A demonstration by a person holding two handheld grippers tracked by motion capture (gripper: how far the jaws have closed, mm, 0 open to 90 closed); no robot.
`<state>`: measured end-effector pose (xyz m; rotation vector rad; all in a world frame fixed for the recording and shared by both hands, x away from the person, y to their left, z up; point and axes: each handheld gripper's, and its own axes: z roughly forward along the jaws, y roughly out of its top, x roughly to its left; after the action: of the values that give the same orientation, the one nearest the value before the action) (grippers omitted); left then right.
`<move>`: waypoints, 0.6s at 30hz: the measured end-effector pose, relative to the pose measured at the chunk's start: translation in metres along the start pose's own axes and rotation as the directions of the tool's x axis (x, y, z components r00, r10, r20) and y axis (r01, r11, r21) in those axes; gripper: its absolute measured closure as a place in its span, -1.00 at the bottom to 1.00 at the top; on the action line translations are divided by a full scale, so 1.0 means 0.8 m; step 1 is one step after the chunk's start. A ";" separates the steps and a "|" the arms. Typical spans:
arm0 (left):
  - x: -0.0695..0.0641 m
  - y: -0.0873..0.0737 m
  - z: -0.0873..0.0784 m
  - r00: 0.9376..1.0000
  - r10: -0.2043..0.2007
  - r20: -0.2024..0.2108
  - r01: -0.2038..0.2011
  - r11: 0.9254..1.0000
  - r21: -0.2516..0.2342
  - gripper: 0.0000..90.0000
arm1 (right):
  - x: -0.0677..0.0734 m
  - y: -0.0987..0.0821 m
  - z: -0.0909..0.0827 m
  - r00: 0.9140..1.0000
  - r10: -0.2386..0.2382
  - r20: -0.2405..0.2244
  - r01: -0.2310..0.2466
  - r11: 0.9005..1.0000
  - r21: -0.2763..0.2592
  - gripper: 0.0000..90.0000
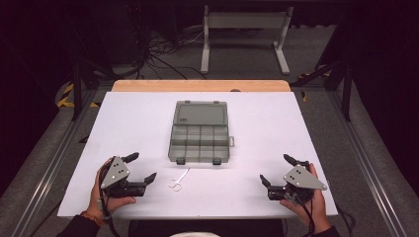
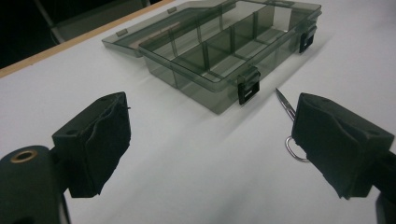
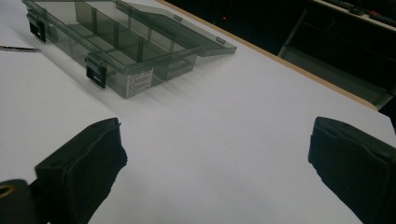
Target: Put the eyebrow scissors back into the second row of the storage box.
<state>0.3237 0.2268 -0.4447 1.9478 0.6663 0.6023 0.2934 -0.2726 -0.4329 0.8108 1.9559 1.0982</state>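
A smoky clear plastic organiser box [image 1: 199,140] lies open in the middle of the white table, lid folded back, its compartments looking empty. It also appears in the left gripper view [image 2: 219,51] and the right gripper view [image 3: 116,42]. Small metal scissors [image 1: 178,180] lie just in front of the box, and their tip and a ring handle [image 2: 286,103] peek past my left gripper's right jaw. My left gripper [image 1: 142,168] rests open at the near left, a person's hand on it. My right gripper [image 1: 274,170] rests open at the near right. Nothing sits between either pair of jaws.
The white table top [image 1: 257,123] has a wooden strip [image 1: 200,85] along its far edge. Beyond it stand a grey metal frame [image 1: 244,34] and loose cables [image 1: 163,54] on the floor. Metal rails [image 1: 44,168] run along both sides of the table.
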 end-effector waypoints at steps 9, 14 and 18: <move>-0.007 0.006 0.011 1.000 -0.014 0.028 0.013 0.999 0.031 -0.68 | 0.003 0.000 0.003 1.000 -0.007 -0.010 0.007 1.000 0.017 -0.90; -0.012 0.010 0.018 0.999 -0.007 0.035 0.005 0.999 0.048 -0.66 | 0.003 0.000 0.003 1.000 -0.007 -0.012 0.007 1.000 0.018 -0.90; -0.017 0.016 0.026 0.999 -0.005 0.053 0.001 0.998 0.070 -0.61 | 0.005 0.000 0.005 1.000 -0.012 -0.017 0.012 1.000 0.024 -0.90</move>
<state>0.3300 0.1996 -0.4441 2.0206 0.6642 0.5296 0.2945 -0.2682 -0.4357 0.8039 1.9895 1.0795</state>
